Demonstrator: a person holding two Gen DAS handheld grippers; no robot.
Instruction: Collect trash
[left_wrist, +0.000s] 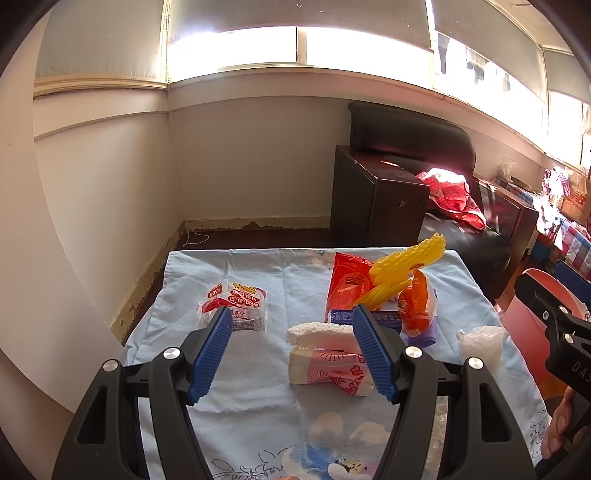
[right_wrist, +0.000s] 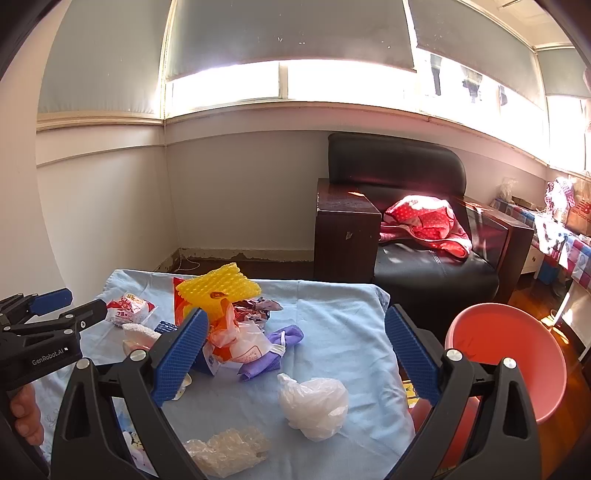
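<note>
Trash lies on a table under a light blue cloth (left_wrist: 255, 391). My left gripper (left_wrist: 291, 354) is open and empty above the cloth; a pink and white wrapper (left_wrist: 325, 369) lies between its fingers, nearer the right one. A red and white snack bag (left_wrist: 236, 302) lies beyond its left finger. My right gripper (right_wrist: 295, 354) is open and empty above a crumpled white plastic bag (right_wrist: 314, 406). A heap with yellow foam netting (right_wrist: 218, 291), an orange wrapper (right_wrist: 232, 343) and a purple cloth piece (right_wrist: 269, 350) lies behind its left finger. A pink basin (right_wrist: 509, 354) stands right of the table.
Clear bubble wrap (right_wrist: 225, 450) lies at the table's near edge. A red packet (left_wrist: 347, 288) stands in the heap. A black armchair (right_wrist: 406, 236) with a red cloth (right_wrist: 424, 221) stands behind the table. Walls close the left side and back.
</note>
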